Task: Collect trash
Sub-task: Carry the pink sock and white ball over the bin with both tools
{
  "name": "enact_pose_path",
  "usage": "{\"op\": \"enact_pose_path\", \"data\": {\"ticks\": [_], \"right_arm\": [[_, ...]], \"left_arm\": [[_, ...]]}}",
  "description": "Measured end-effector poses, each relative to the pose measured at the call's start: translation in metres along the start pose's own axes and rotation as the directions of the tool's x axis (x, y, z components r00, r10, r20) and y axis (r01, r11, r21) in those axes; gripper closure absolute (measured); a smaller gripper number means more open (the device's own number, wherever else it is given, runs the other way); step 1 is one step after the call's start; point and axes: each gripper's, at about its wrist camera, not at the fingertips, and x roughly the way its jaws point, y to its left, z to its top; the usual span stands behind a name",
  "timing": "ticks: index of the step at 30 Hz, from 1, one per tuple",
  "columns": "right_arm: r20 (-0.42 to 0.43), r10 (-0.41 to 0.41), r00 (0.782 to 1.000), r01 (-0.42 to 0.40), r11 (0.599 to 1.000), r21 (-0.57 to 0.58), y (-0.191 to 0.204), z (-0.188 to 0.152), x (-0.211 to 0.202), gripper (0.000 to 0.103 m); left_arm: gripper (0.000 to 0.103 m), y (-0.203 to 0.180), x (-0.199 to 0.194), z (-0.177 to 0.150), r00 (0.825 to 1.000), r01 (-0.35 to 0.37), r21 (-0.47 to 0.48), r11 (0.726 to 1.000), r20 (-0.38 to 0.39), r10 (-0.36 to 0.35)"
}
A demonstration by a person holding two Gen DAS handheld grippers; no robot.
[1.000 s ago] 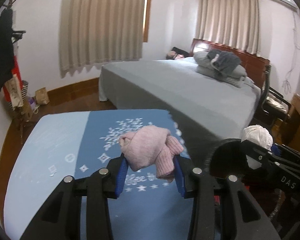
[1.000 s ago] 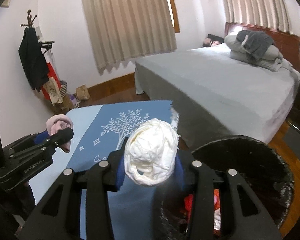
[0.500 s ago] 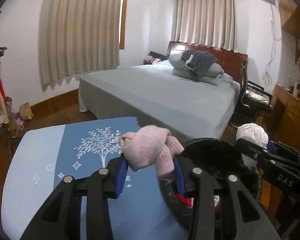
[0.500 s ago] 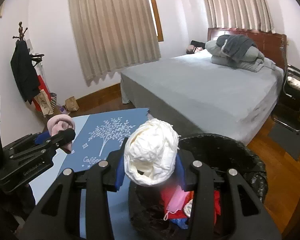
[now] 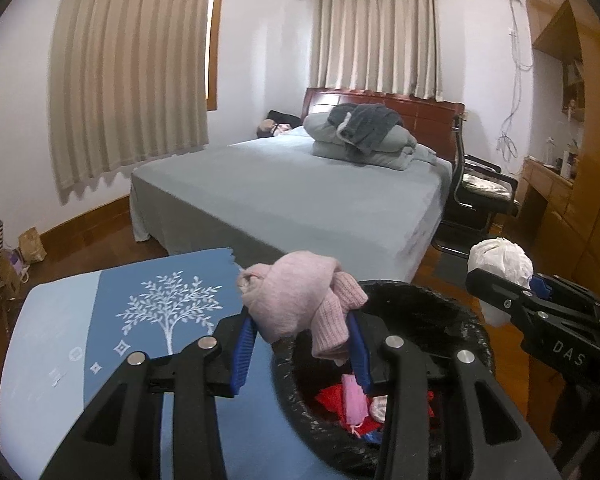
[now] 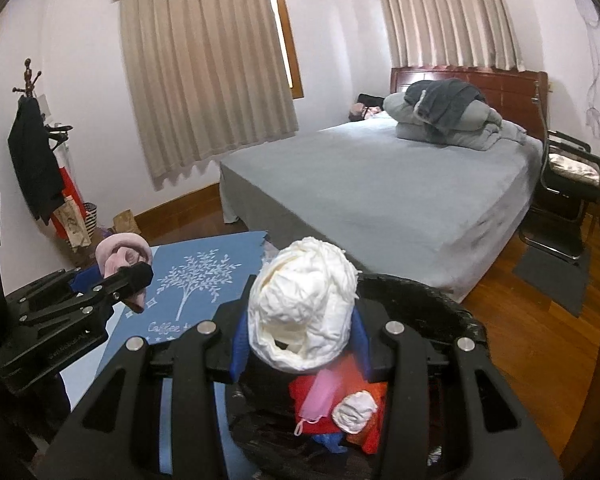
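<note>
Both tools are swinging rightward off the tabletop (image 5: 80, 360) compared with a second back, so the black-lined bin (image 5: 428, 312) is now sitting under them instead of at the frame's edge. Nearest me, my left tool (image 5: 300, 344) is pinching the pink knitted bundle (image 5: 300, 296) just over the bin's near rim, and my right tool (image 6: 300, 340) is clamping the crumpled white paper wad (image 6: 304, 308) above the red and pink scraps (image 6: 324, 396) already inside. I'm judging both pieces ready to drop. Beyond, the bed (image 6: 380, 200) is lying untouched.
</note>
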Motion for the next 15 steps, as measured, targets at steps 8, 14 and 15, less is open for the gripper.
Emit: {"op": "enact_pose_path", "data": {"ticks": [8,14,15], "right_arm": [[0.002,-0.047,0.999,0.047,0.999,0.018,-0.019,-0.005,-0.010,0.063],[-0.002,-0.078,0.997,0.078,0.996,0.029,-0.033,-0.011,-0.013,0.063],[-0.004,-0.083,0.997,0.083,0.996,0.033,-0.037,-0.012,-0.013,0.063]], "left_arm": [[0.062,-0.025,0.010,0.001,0.999,0.050,0.036,0.998,-0.001,-0.050],[0.062,-0.040,0.021,-0.001,0.996,0.084,0.055,0.995,-0.009,-0.084],[0.062,-0.043,0.023,-0.001,0.996,0.088,0.059,0.994,-0.012,-0.088]]}}
